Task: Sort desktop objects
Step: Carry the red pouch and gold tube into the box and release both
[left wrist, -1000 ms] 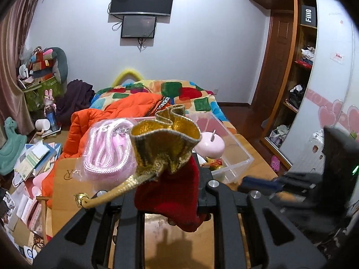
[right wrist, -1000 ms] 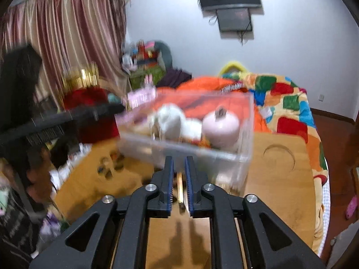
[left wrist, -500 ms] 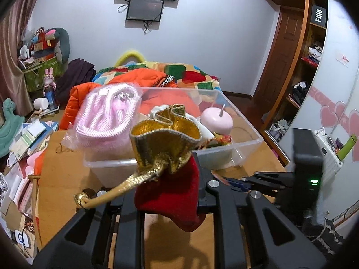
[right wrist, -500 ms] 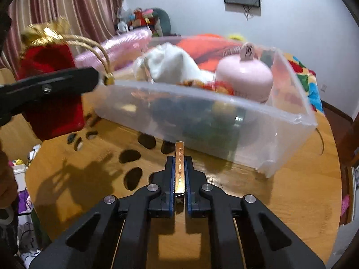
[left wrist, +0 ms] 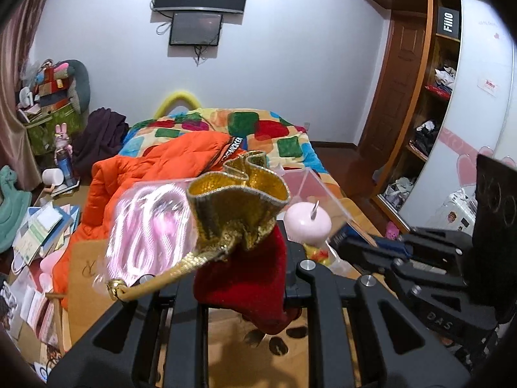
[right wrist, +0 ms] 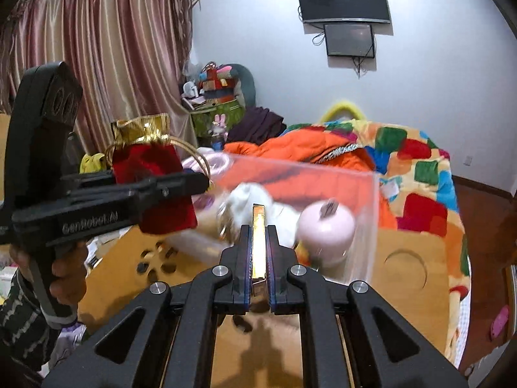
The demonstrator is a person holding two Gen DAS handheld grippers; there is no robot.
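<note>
Red pouch (left wrist: 245, 278) with gold top, pink candle (left wrist: 307, 223), orange jacket (left wrist: 155, 168).

Velvety red cloth pouch (left wrist: 245, 278), glittery gold trim; clear glossy plastic bin (right wrist: 365, 190).

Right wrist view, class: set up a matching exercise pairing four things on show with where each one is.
Things:
1. red pouch
2. gold bar
3. pink candle
4. black screen

Places:
A. inside the clear bin
B. on the wall
C. between the right gripper's shut jaws
D. in the left gripper

Pairs: 1-D, 2-C, 3-A, 4-B
</note>
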